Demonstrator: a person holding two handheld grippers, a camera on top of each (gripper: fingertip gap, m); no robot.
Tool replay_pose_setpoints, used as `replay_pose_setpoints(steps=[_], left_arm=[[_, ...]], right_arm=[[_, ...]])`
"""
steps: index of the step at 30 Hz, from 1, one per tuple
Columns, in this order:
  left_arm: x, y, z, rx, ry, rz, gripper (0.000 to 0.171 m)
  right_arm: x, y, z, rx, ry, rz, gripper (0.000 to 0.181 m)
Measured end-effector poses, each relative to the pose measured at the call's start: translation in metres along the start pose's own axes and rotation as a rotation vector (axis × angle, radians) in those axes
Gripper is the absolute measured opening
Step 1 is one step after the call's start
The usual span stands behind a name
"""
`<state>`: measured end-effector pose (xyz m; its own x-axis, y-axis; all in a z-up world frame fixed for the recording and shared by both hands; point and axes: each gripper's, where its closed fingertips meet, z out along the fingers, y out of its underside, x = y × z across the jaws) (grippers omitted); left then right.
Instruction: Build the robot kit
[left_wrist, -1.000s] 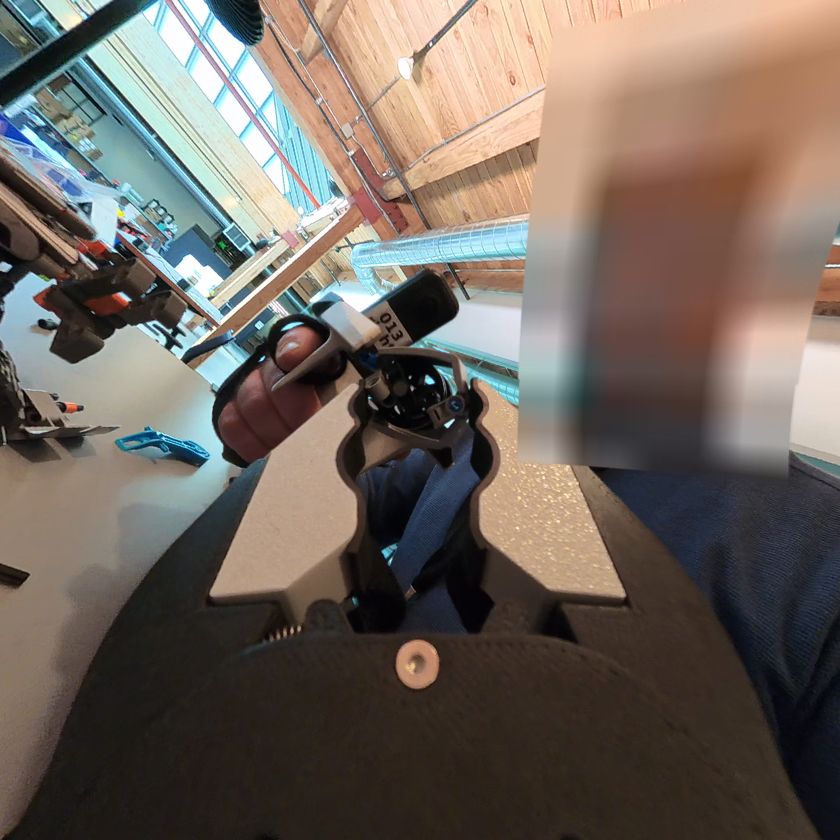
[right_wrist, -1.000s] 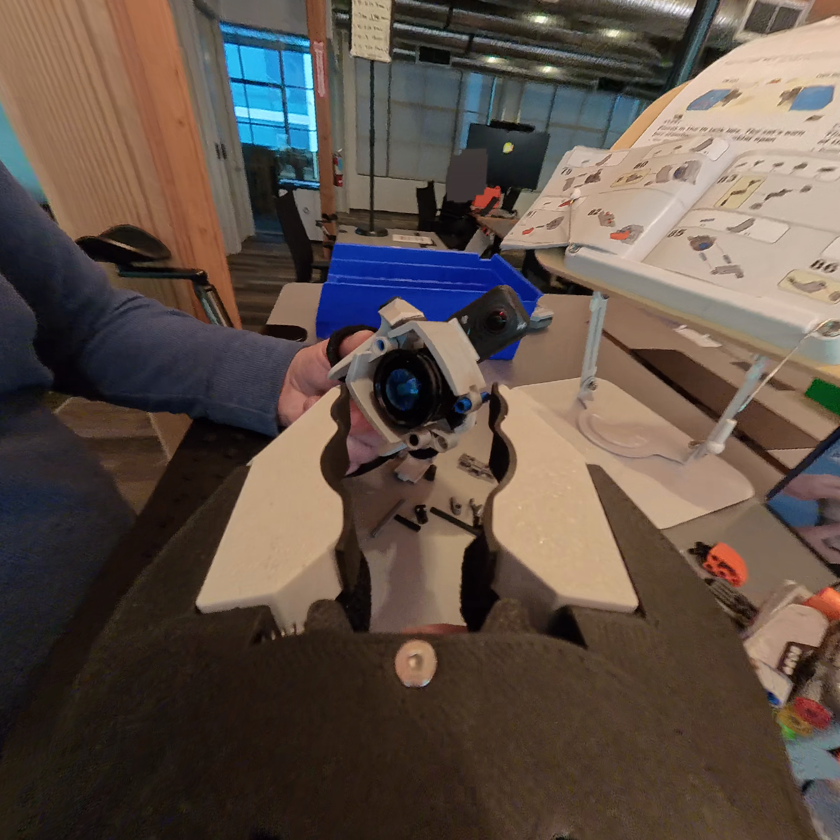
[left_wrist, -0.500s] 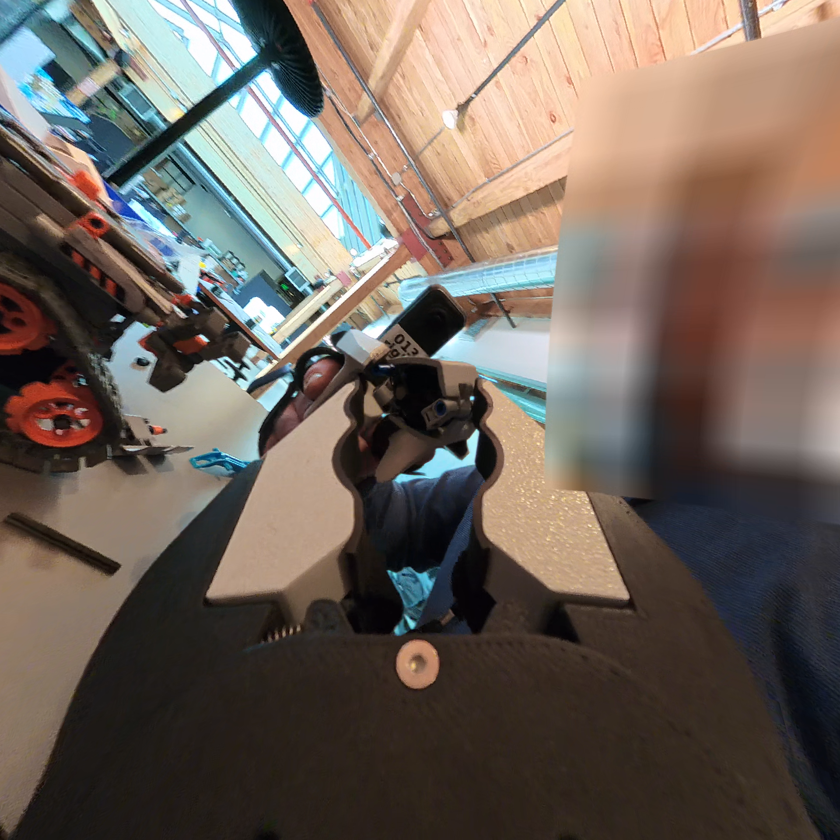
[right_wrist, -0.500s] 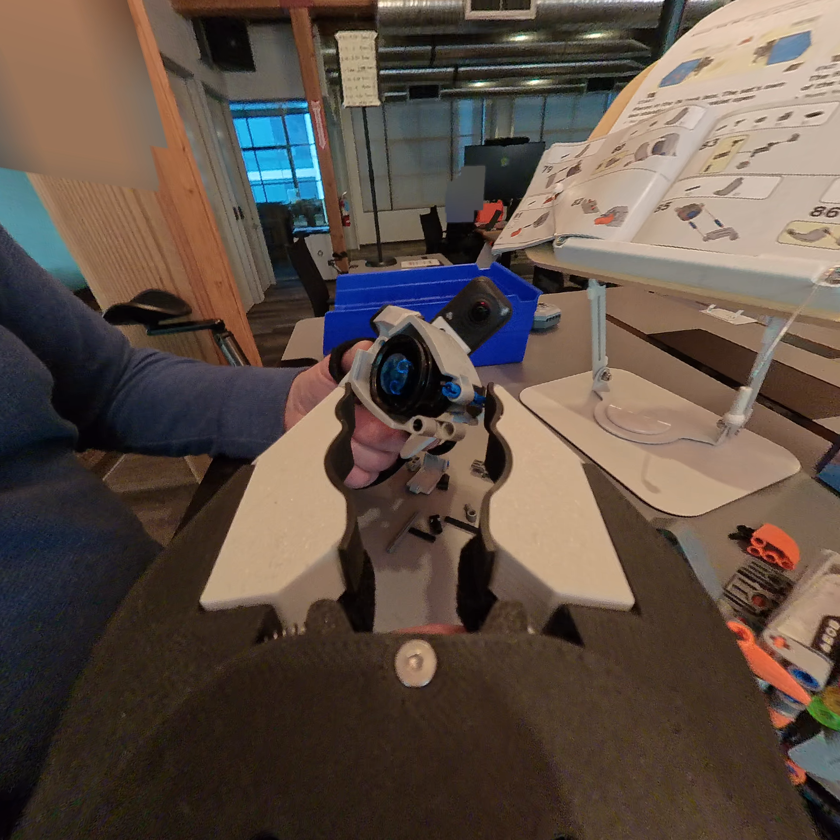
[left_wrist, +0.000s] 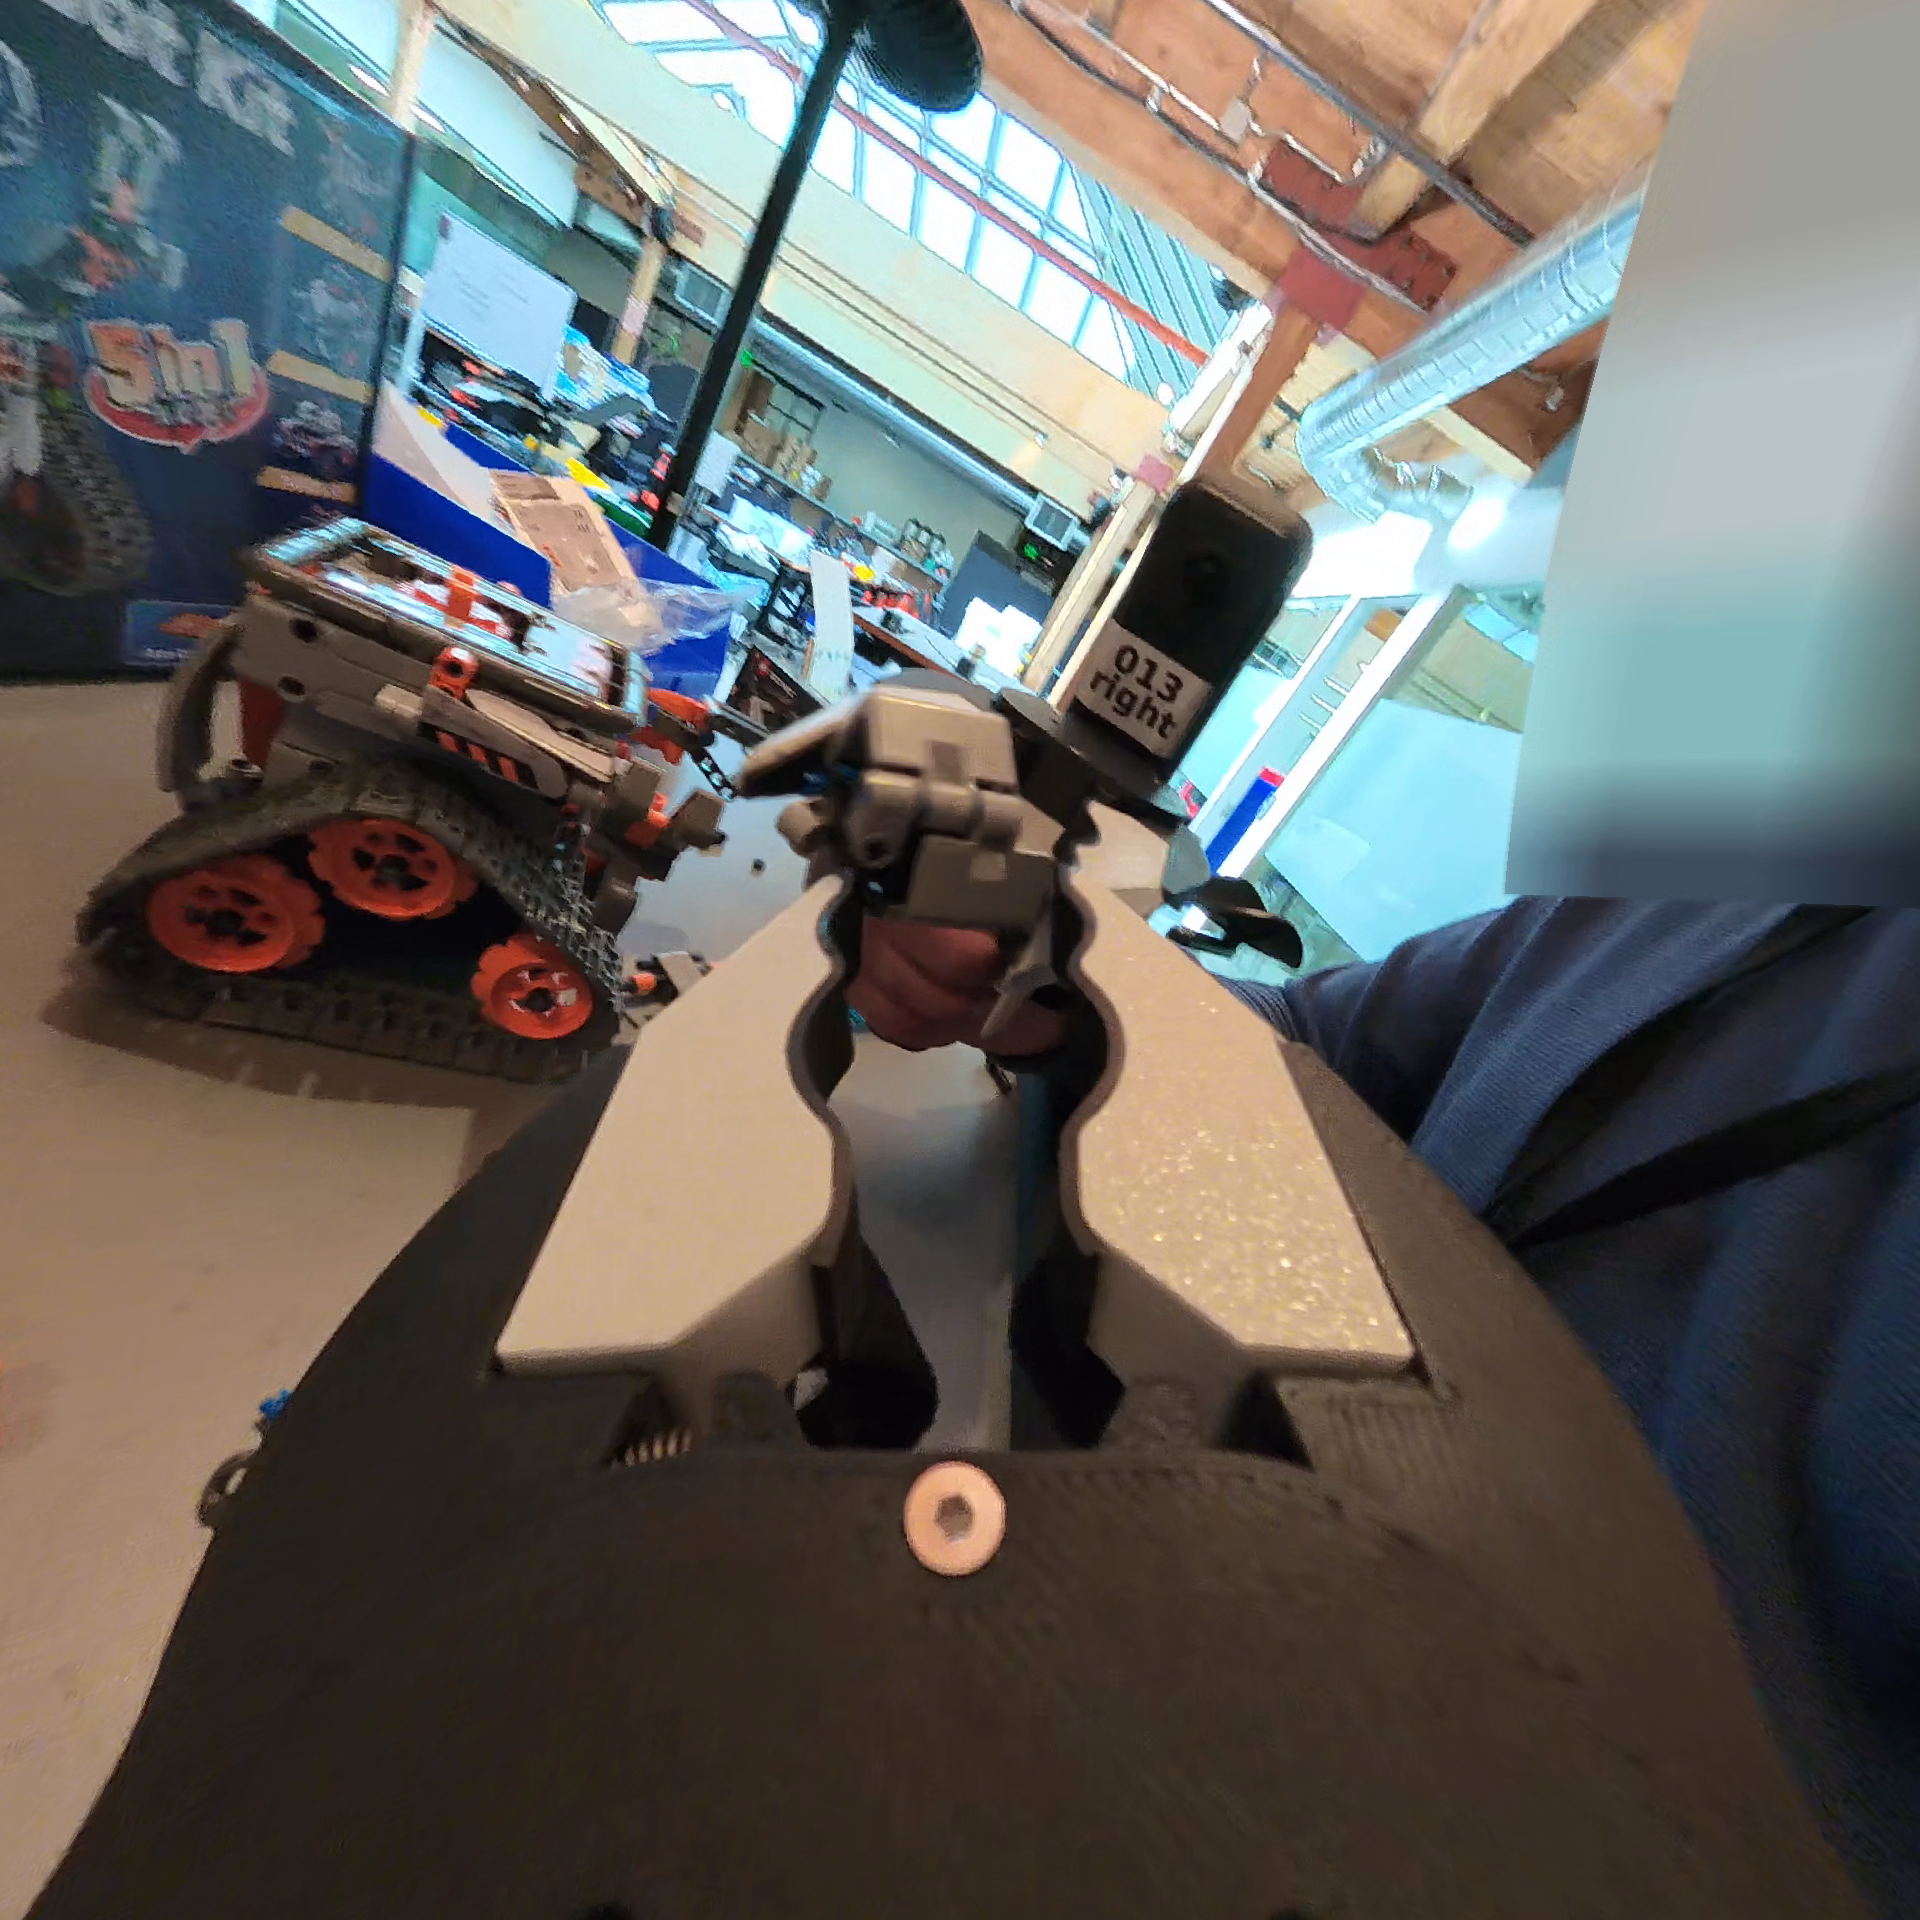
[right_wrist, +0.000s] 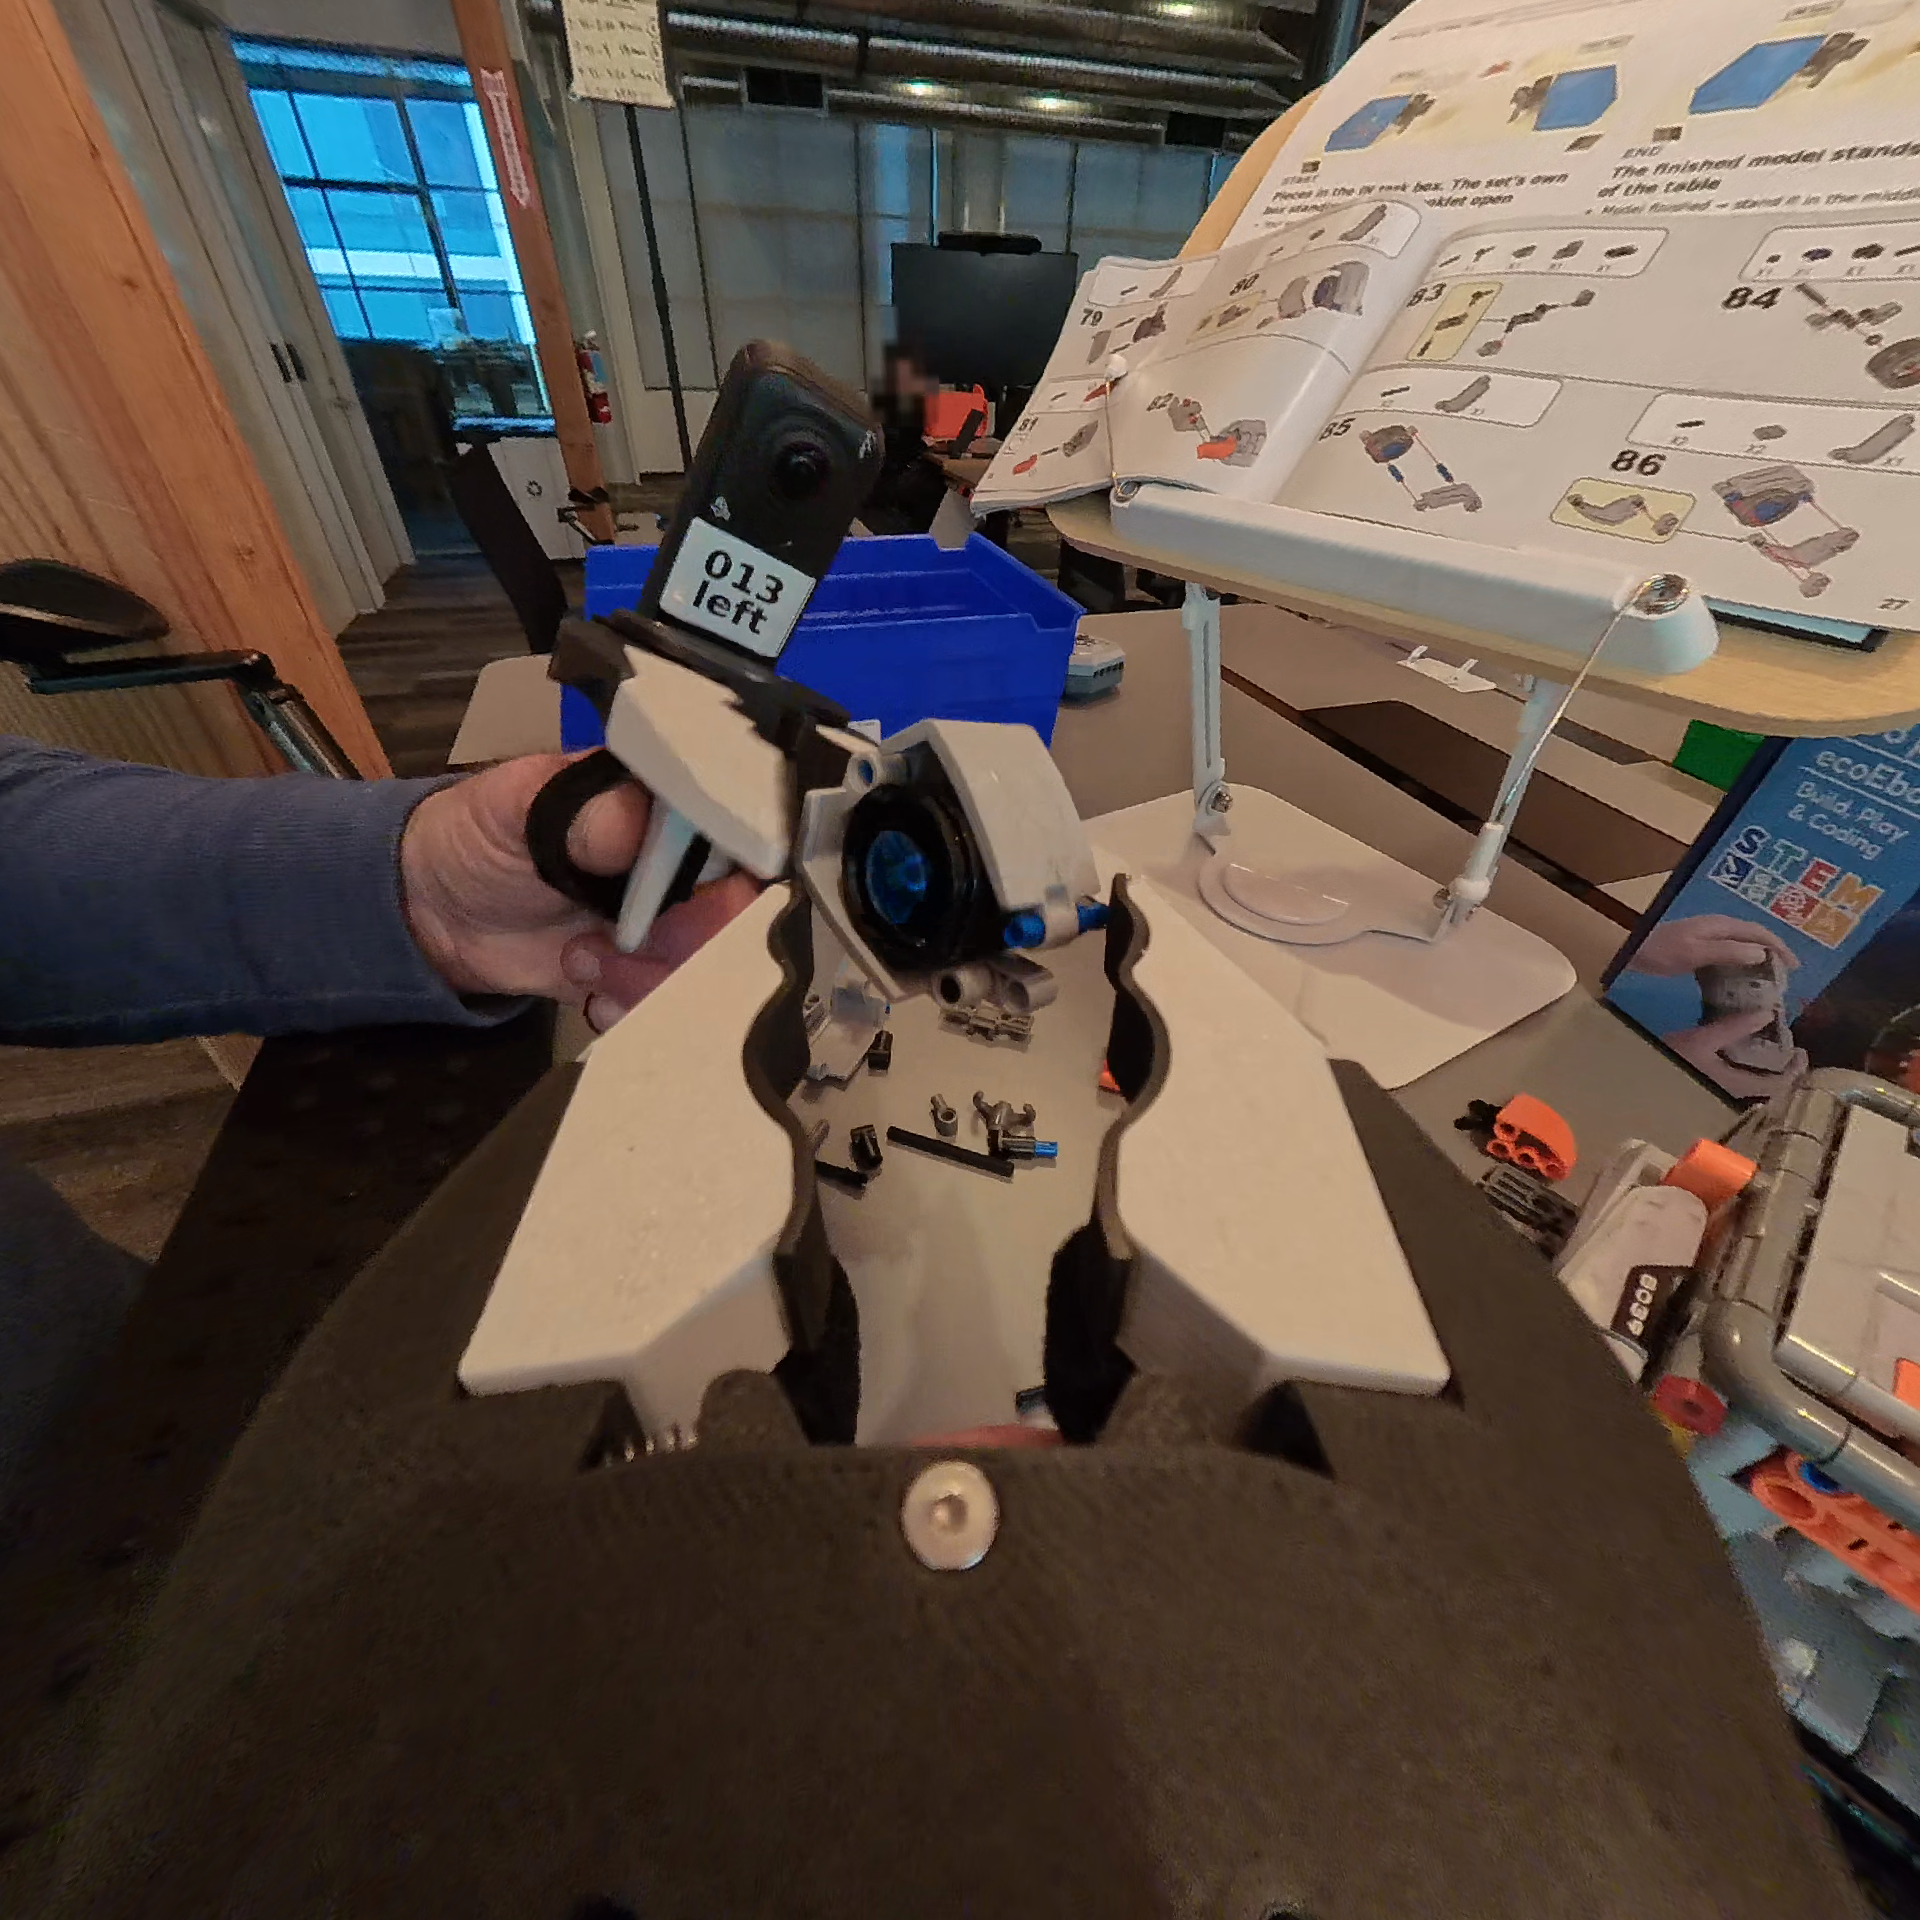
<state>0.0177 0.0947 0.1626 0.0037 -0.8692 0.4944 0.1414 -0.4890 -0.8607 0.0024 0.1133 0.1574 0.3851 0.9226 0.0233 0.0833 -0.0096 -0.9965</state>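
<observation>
A grey brick assembly (right_wrist: 997, 800) with a black wheel and blue hub (right_wrist: 899, 873) sits between the tips of my right gripper (right_wrist: 951, 914), whose jaws are partly closed on it. My left gripper (left_wrist: 951, 904) is closed on the same assembly (left_wrist: 925, 800) from the other side, above the table. In the right wrist view one of the left gripper's white fingers (right_wrist: 707, 769) reaches the assembly's upper left corner, with a hand (right_wrist: 488, 883) squeezing the trigger. In the left wrist view the right gripper's black camera (left_wrist: 1205, 613) stands just behind the assembly.
A tracked model with orange wheels (left_wrist: 353, 831) stands left on the table, with a printed box (left_wrist: 156, 312) behind. An open instruction booklet (right_wrist: 1455, 343) rests on a white stand (right_wrist: 1351, 935). A blue bin (right_wrist: 935, 634) is behind. Small loose parts (right_wrist: 945, 1138) and orange pieces (right_wrist: 1527, 1132) lie on the table. Left and right tips are no more than a few centimetres apart.
The left wrist view has tipped down from the ceiling to the table, bringing the tracked model into sight. The left gripper swung from behind the assembly to its left. The assembly stayed between both grippers.
</observation>
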Motion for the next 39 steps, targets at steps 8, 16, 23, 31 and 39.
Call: replay_pose_setpoints(steps=[8, 16, 23, 31, 39], left_arm=[[0.001, -0.009, -0.008, 0.049, 0.077, -0.077, 0.027], [0.002, -0.014, -0.015, 0.1, 0.176, -0.202, 0.026], [0.007, -0.012, -0.015, 0.07, 0.178, -0.154, 0.026], [0.01, -0.012, -0.02, 0.043, 0.194, -0.132, 0.026], [0.004, -0.007, -0.022, 0.005, 0.168, -0.108, 0.025]], right_arm=[[0.0, 0.0, -0.002, -0.007, 0.005, -0.035, 0.045], [-0.007, -0.001, -0.005, -0.002, -0.057, -0.019, 0.04], [-0.011, -0.004, -0.008, 0.016, -0.128, 0.032, 0.039], [-0.014, -0.012, -0.013, 0.067, -0.175, 0.09, 0.037], [-0.015, -0.011, -0.01, 0.065, -0.182, 0.117, 0.038]])
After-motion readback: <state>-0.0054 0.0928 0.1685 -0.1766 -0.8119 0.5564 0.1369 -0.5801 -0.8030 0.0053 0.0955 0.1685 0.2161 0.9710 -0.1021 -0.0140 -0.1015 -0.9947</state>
